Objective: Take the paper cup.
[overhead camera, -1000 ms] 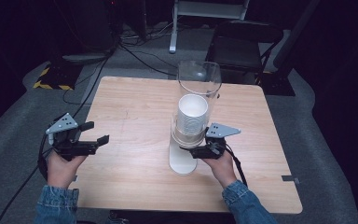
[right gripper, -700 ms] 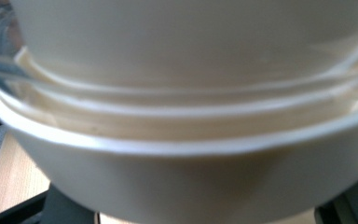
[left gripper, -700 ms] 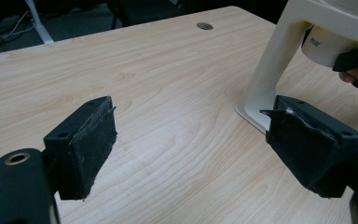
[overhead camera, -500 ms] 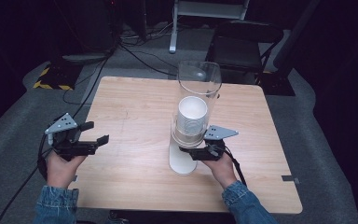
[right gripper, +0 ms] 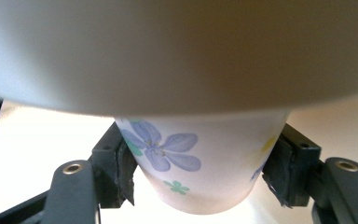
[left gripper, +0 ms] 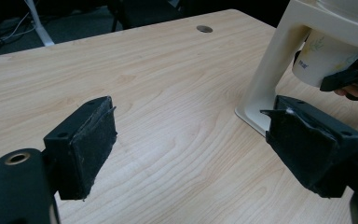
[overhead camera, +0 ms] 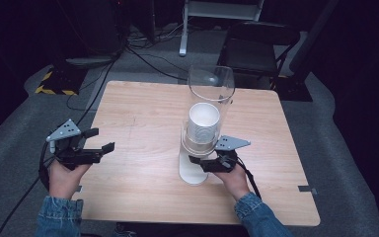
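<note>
Right gripper (right gripper: 200,186): jaws clamped on the bottom paper cup (right gripper: 193,163), which hangs under the cup dispenser (overhead camera: 197,143). The cup is gripped but not yet pulled free. Left gripper (left gripper: 205,154): jaws apart, idle, well left of the dispenser over the worktop (overhead camera: 138,128).

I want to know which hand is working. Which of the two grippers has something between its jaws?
The right gripper: its jaws close on the flowered paper cup under the dispenser. The left gripper is open, over bare table.
</note>
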`<state>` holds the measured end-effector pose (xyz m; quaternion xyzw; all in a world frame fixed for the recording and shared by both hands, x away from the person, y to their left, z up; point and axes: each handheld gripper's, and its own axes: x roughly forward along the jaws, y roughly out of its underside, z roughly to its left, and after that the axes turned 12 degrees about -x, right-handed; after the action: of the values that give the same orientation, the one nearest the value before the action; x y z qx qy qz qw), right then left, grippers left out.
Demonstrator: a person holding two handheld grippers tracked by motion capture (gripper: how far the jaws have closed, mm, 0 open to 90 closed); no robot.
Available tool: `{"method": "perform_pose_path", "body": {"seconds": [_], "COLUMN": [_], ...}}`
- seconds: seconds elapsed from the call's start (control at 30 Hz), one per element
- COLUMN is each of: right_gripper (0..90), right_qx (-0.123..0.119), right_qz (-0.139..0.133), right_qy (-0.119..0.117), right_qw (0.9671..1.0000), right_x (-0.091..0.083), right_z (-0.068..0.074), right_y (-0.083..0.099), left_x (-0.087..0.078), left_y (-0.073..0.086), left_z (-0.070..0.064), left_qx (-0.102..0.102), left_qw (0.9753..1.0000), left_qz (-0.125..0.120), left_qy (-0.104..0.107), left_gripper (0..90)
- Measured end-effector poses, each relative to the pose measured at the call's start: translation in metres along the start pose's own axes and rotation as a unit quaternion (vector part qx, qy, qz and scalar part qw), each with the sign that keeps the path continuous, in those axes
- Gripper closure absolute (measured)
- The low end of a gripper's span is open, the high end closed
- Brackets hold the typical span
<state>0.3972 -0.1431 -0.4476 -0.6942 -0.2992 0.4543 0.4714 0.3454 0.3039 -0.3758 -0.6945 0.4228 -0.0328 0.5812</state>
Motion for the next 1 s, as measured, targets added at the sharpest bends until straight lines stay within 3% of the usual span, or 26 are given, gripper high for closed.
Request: {"method": "perform_pose_path", "body": {"seconds": [0.37,0.67,1.0], "right_gripper": [35.6,35.4,35.1], "right_qx": [0.002,-0.005,0.012], "right_qz": [0.014,0.008,-0.011], "right_qy": [0.002,0.002,-0.004], "right_qw": [0.9999,1.0000,0.9999], "right_x": [-0.006,-0.006,-0.003], "right_z": [0.002,0.002,0.004], "right_y": [0.004,0.006,0.011], "left_x": [0.000,0.000,0.003], "left_y": [0.000,0.000,0.000], "left_z": [0.000,0.001,0.000], "left_qx": [0.000,-0.001,0.000], "left_qw": [1.0000,1.0000,1.0000], "left_qz": [0.000,0.000,0.003], "left_qy": [0.001,0.001,0.002], "left_gripper": [15.6,15.6,15.6]}}
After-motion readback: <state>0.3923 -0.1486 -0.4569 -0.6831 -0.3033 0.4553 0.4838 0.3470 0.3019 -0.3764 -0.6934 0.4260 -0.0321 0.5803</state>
